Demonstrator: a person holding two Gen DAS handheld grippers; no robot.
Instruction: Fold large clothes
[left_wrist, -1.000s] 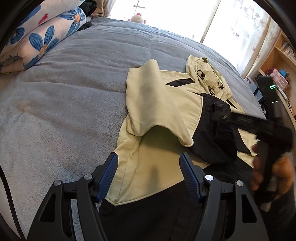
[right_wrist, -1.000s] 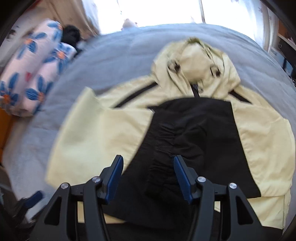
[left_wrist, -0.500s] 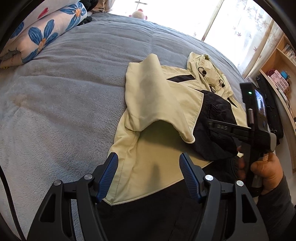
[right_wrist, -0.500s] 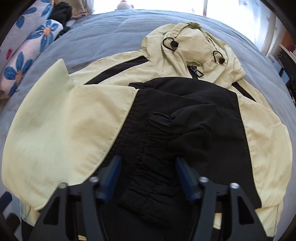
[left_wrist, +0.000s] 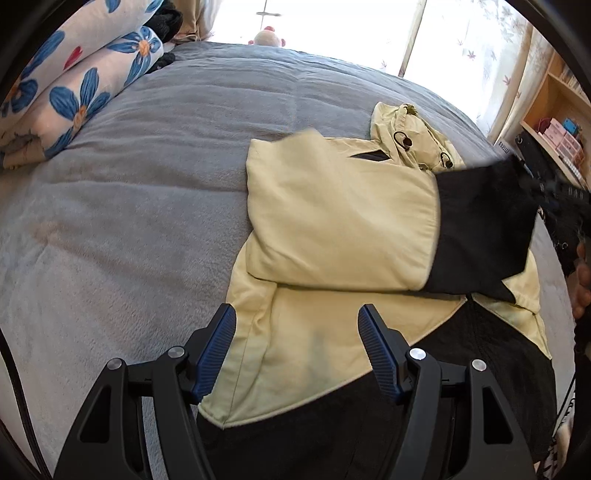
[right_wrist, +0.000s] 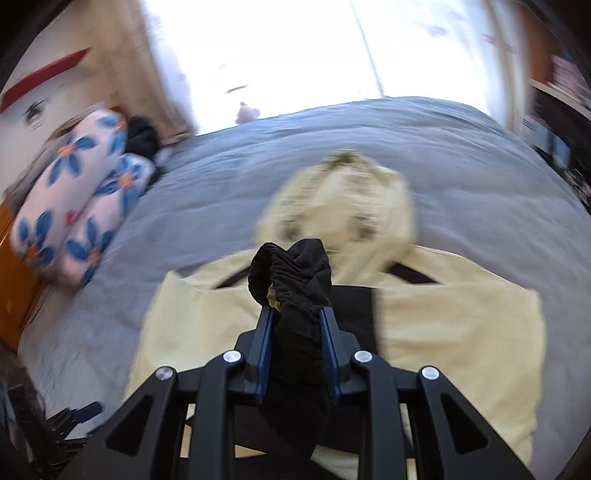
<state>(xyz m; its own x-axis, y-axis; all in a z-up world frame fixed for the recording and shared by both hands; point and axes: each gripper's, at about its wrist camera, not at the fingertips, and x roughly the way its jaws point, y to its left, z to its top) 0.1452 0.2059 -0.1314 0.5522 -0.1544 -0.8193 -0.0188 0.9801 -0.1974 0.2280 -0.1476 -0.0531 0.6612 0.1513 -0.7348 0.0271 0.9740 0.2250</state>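
Note:
A pale yellow and black hooded jacket (left_wrist: 332, 229) lies on the grey bed (left_wrist: 129, 206), its hood (left_wrist: 410, 140) toward the window. My right gripper (right_wrist: 295, 314) is shut on the black elastic sleeve cuff (right_wrist: 288, 269) and holds it lifted above the jacket body (right_wrist: 461, 325). In the left wrist view the sleeve (left_wrist: 476, 229) is stretched across the jacket toward the right gripper (left_wrist: 561, 199) at the right edge. My left gripper (left_wrist: 295, 332) is open and empty, hovering over the jacket's lower left hem.
Flowered pillows (left_wrist: 74, 85) lie at the bed's far left, also in the right wrist view (right_wrist: 81, 199). A soft toy (left_wrist: 267, 37) sits at the far edge by the window. Wooden shelves (left_wrist: 554, 118) stand to the right of the bed.
My right gripper has closed on the black sleeve cuff and lifted it, pulling the sleeve out to the right across the jacket. The left gripper has stayed nearly still, open.

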